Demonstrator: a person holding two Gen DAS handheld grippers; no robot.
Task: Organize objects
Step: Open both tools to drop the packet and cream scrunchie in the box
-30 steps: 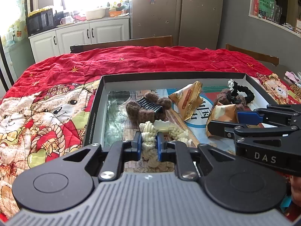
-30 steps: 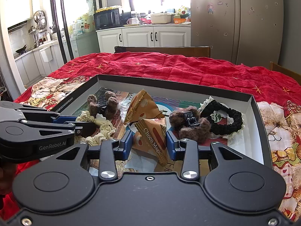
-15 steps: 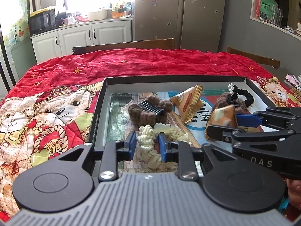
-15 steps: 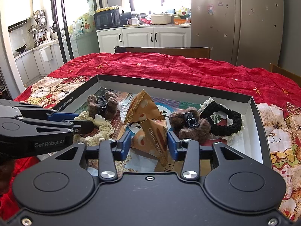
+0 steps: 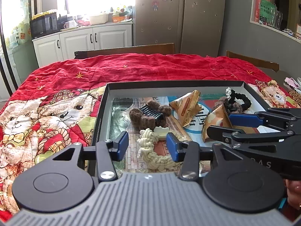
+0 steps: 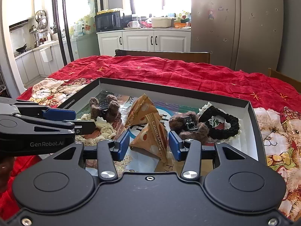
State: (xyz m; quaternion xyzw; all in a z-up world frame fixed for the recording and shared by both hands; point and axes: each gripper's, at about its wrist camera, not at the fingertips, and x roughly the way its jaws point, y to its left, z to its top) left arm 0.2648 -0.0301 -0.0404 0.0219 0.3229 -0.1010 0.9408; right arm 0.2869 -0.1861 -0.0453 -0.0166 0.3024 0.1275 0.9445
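Risk: both grippers spread, nothing gripped

My left gripper (image 5: 147, 147) brackets the cream rope hair tie (image 5: 150, 150) without contact. My right gripper (image 6: 149, 145) brackets the near Choco packet (image 6: 153, 141) in the box (image 6: 173, 91). Closing could crush the packet; rope loops may slip out.

The box (image 5: 102, 113) has black walls outside and white inside, with a printed picture floor. Around it spreads a red quilt (image 5: 150, 69) with gold stars and tan bears. In the box: a cream rope (image 5: 150, 150), two brown fuzzy clips (image 5: 148, 113) with black teeth, orange-tan packets (image 6: 150, 137) spotted white, and a black scrunchie (image 6: 225, 124) edged white. Both grippers' pads (image 6: 123, 146) are blue.
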